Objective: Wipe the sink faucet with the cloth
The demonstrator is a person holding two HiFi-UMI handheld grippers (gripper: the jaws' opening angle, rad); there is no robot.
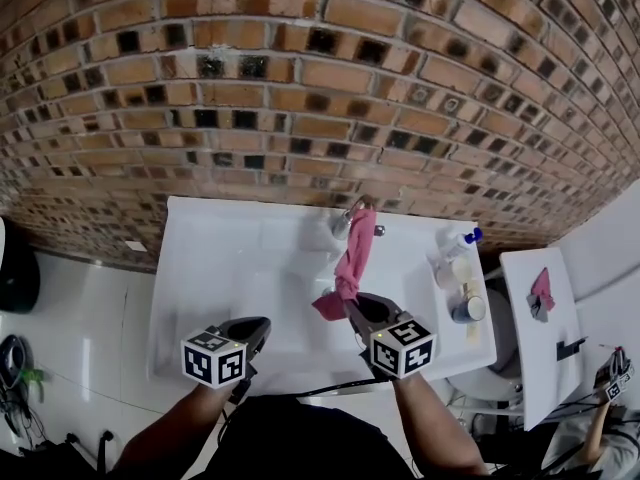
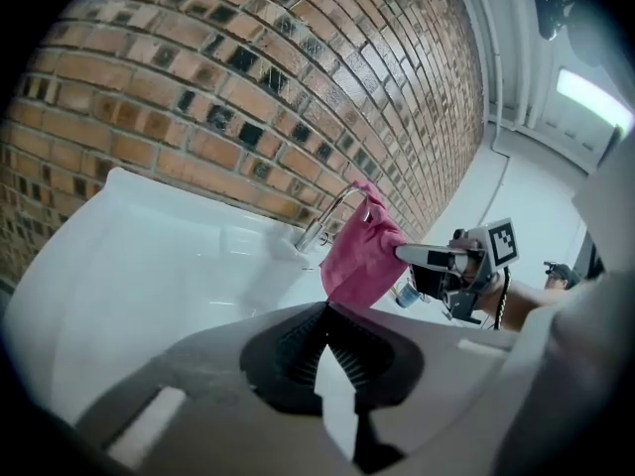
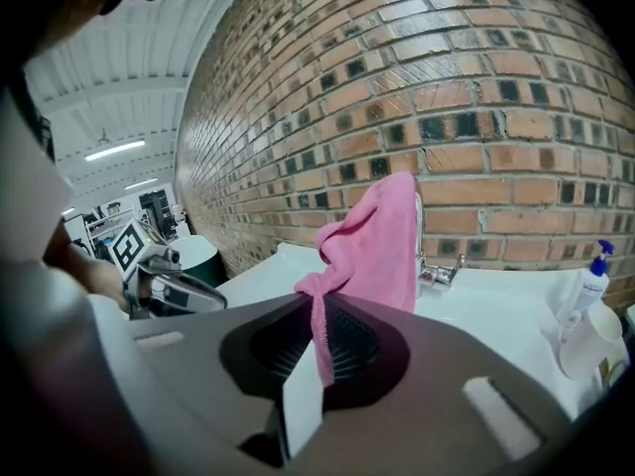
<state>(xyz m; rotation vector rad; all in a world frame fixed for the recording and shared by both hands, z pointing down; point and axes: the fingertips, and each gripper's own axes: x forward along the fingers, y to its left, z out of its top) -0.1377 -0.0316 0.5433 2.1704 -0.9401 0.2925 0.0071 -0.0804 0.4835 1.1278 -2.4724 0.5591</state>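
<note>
The right gripper [image 1: 352,304] has its fingers pinched shut on a lower corner of the pink cloth [image 1: 356,256]. The cloth is draped over the faucet [image 3: 438,271] at the back of the sink [image 1: 215,258], likely so a pull drags it along the spout. The left gripper [image 1: 258,326] (fingers together, holding nothing) hovers over the near rim, out of the way.

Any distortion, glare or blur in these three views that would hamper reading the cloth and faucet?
Head view: fisheye bows the brick wall; the sink is bright, little detail. Left gripper view: black corners, sink nearly blown out, ceiling light glares. Right gripper view: black corners, cloth and faucet sharp.
</note>
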